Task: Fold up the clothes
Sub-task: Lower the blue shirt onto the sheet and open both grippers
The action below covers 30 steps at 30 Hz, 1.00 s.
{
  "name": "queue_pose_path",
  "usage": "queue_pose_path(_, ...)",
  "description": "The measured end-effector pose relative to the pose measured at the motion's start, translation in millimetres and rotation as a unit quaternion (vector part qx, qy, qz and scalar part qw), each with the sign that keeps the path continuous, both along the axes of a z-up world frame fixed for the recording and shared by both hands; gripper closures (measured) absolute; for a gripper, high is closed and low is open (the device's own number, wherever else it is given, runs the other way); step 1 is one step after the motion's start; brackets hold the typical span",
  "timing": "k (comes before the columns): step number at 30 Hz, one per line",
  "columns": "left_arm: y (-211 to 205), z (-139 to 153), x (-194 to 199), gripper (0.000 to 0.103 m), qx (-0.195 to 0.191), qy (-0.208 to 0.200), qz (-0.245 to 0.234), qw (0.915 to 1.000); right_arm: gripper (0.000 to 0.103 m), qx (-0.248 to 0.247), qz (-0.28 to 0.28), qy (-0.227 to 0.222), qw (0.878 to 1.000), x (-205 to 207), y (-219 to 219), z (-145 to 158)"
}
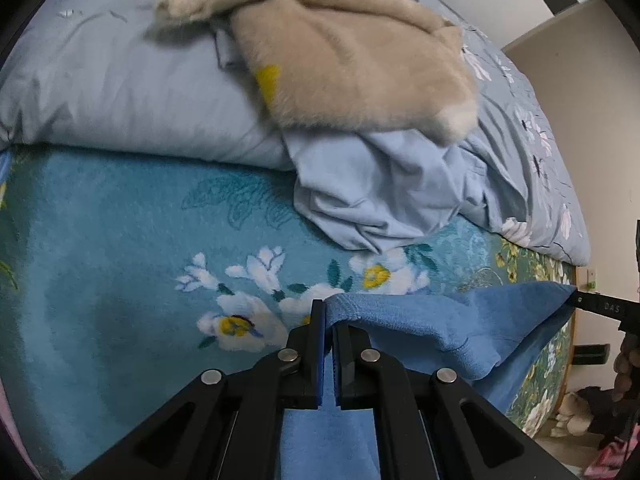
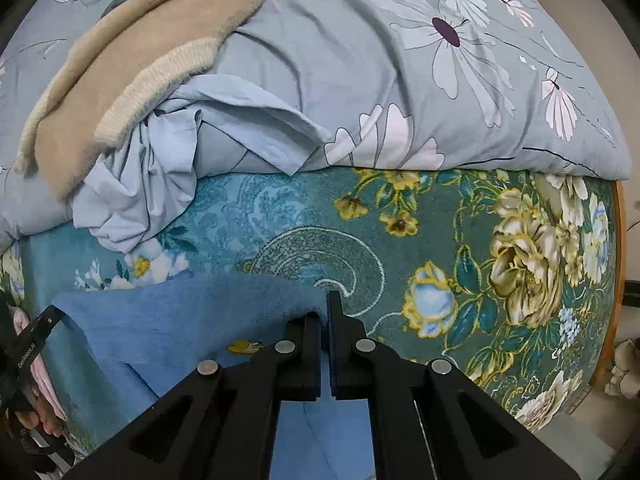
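A blue knitted garment (image 1: 432, 328) hangs stretched between my two grippers above the floral bed blanket (image 1: 120, 248). My left gripper (image 1: 329, 320) is shut on its left top corner. My right gripper (image 2: 325, 312) is shut on the other top corner of the garment (image 2: 180, 320). The right gripper's tip also shows at the right edge of the left wrist view (image 1: 600, 306), and the left gripper's at the left edge of the right wrist view (image 2: 36, 340). The garment's lower part drops out of sight under the grippers.
A beige fluffy sweater (image 1: 352, 68) and a crumpled light blue shirt (image 1: 380, 196) lie on a grey-blue flowered duvet (image 2: 440, 80) at the back of the bed. The bed's wooden edge (image 2: 612, 280) is at the right, with clutter on the floor (image 1: 580, 412) beyond.
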<state>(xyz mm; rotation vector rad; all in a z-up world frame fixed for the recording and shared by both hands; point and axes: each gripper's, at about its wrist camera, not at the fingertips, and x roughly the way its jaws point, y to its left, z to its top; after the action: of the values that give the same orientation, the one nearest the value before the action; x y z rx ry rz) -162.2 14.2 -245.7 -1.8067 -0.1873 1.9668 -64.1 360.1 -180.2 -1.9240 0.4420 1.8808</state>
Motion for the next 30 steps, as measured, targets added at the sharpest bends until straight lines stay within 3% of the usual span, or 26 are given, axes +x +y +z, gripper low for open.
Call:
queue_pose_path(3,-3,-4,-3,0.097,0.005,-0.017,0.002,0.9998,0.100,-0.004,0.004,0.003,1.000,-3,-1,-4)
queue_pose_path(6,-10,-2,-5,0.080,0.010,-0.034,0.015,0.9993,0.099,-0.006,0.023,0.007,1.000,-2,-3,-4)
queue_pose_path(8,-17,4,-4,0.058,0.013,-0.036,0.019,0.9991,0.085,-0.007,0.036,0.009,0.999,-1,-3,-3)
queue_pose_path(10,-25,12,-3,0.054,0.002,-0.023,0.015,0.9996,0.067,-0.009,0.052,0.015,0.999,1,-3,-1)
queue_pose_path(11,-28,15,-2,0.053,-0.003,-0.020,0.015,0.9997,0.060,-0.011,0.059,0.019,0.998,2,-3,1)
queue_pose_path(18,-74,28,37,0.046,0.006,-0.035,0.062,0.9975,0.058,-0.064,0.050,0.080,0.993,42,7,24)
queue_pose_path(21,-81,16,81,0.046,0.000,-0.066,0.058,0.9961,0.058,-0.089,0.028,0.088,0.992,78,9,20)
queue_pose_path(26,-73,-14,143,0.048,-0.021,-0.088,0.042,0.9950,0.058,-0.128,-0.003,0.067,0.990,149,-2,-12)
queue_pose_path(30,-69,-43,160,0.048,-0.060,-0.099,0.045,0.9923,0.058,-0.150,-0.028,0.051,0.987,194,-7,-30)
